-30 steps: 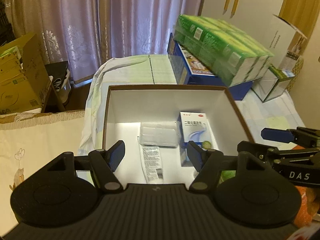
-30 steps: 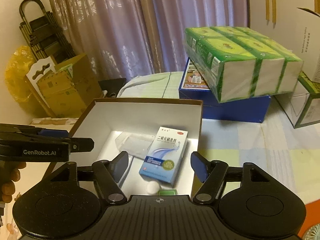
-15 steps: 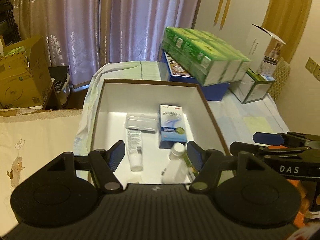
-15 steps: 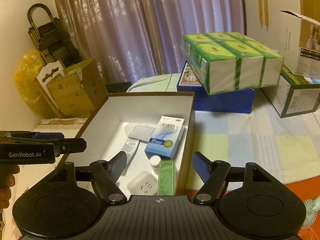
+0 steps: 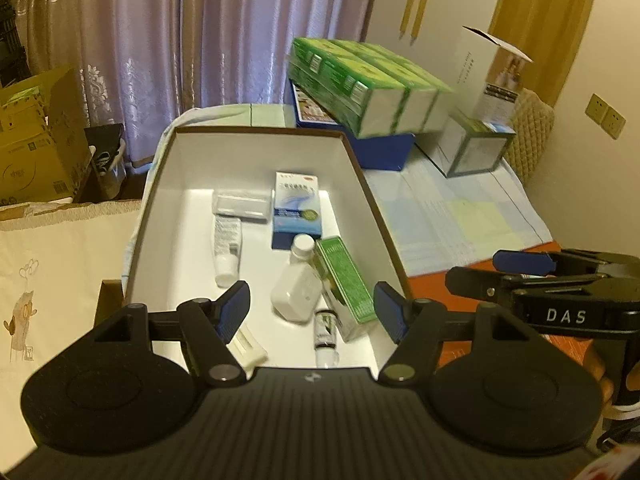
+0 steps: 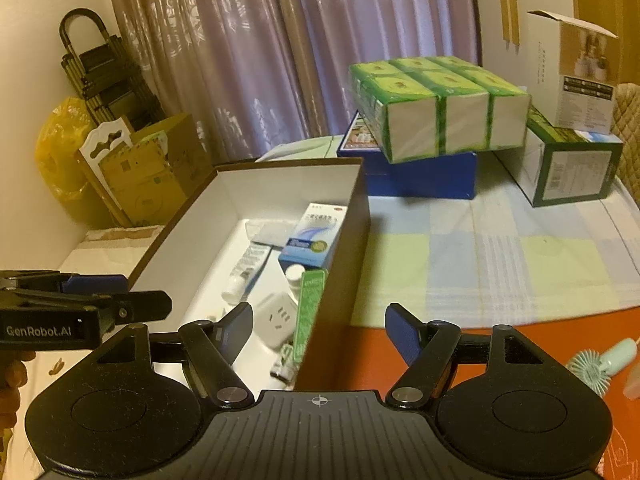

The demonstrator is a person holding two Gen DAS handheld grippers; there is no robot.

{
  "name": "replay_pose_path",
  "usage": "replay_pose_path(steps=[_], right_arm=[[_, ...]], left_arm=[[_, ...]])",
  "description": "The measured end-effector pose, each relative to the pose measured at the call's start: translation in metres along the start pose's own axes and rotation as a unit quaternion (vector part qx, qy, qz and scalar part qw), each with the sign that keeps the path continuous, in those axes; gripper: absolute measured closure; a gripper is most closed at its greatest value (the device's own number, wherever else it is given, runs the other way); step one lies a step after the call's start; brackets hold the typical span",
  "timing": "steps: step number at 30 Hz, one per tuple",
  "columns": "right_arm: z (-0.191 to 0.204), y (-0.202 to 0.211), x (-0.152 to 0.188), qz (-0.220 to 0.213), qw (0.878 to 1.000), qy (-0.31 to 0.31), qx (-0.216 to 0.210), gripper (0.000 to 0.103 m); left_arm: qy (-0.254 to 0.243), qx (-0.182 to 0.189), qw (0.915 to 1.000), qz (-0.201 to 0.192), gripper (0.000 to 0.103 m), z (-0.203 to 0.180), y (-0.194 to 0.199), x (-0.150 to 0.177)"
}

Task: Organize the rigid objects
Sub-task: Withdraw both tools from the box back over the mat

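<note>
My left gripper [image 5: 310, 309] hangs over the big white box with the brown rim [image 5: 256, 131], its jaws apart and holding nothing. My right gripper [image 6: 319, 331] is by the box's right wall, also empty; its jaws have just been opening. Inside lie a blue and white carton [image 5: 297, 204], a white plastic bottle [image 5: 294, 286] and a long green box [image 5: 343, 280].

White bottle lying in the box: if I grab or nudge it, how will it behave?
The white bottle lies on its side, so it may roll if nudged. Its smooth plastic looks slippery. The green carton beside it could block a jaw.
</note>
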State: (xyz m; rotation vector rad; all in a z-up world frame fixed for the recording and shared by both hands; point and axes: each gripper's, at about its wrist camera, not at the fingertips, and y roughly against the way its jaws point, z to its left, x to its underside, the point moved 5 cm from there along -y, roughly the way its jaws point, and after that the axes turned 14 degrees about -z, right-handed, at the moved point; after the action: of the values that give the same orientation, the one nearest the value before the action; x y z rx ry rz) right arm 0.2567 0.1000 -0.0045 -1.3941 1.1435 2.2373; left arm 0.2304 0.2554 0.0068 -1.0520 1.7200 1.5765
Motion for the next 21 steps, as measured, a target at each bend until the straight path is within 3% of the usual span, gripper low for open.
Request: replay_pose_path(steps=[21], right_arm=[[-0.051,0.071,0.043,0.032,0.999,-0.001,-0.009,0.033]], left_arm=[[-0.010,0.012,0.9994,0.032,0.039,-0.087,0.016,0.047]])
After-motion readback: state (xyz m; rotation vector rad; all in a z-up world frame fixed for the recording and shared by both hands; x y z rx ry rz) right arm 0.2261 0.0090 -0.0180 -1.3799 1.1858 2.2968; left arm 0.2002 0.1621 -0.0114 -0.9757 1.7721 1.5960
